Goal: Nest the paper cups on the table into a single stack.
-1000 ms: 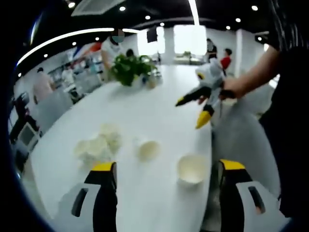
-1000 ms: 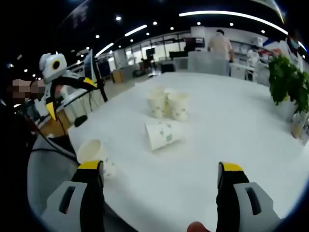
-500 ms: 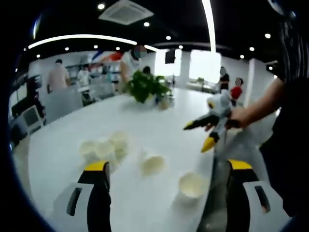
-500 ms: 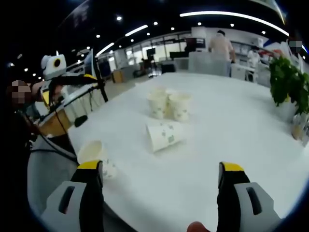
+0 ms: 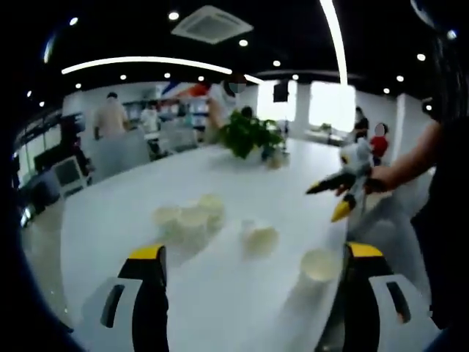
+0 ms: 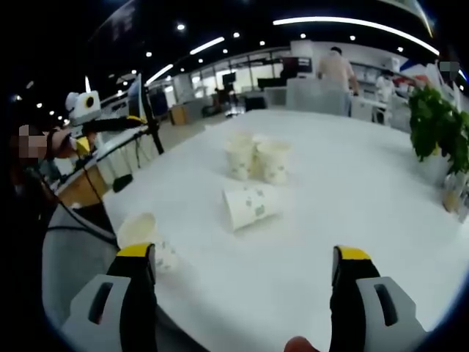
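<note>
Three white paper cups (image 6: 256, 158) stand close together on the white table (image 6: 352, 198); in the left gripper view the same cluster (image 5: 190, 216) sits left of centre. A patterned cup (image 6: 248, 205) lies on its side in front of them, its mouth (image 5: 260, 238) facing the left gripper. Another cup (image 6: 143, 233) stands at the table's edge and appears as cup (image 5: 320, 265) by my left gripper's right jaw. My left gripper (image 5: 255, 253) is open and empty above the table. My right gripper (image 6: 243, 253) is open and empty too. Each gripper appears in the other's view: right gripper (image 5: 344, 187), left gripper (image 6: 95, 121).
A potted green plant (image 5: 249, 136) stands at the table's far side, also seen as plant (image 6: 440, 132) at the right. The table's rounded edge (image 6: 110, 198) runs beside the lone cup. People and desks are in the background.
The left gripper's camera has swung and lifted, so the cups and plant sit further right in its view. The right gripper view is almost steady; the cups have not moved.
</note>
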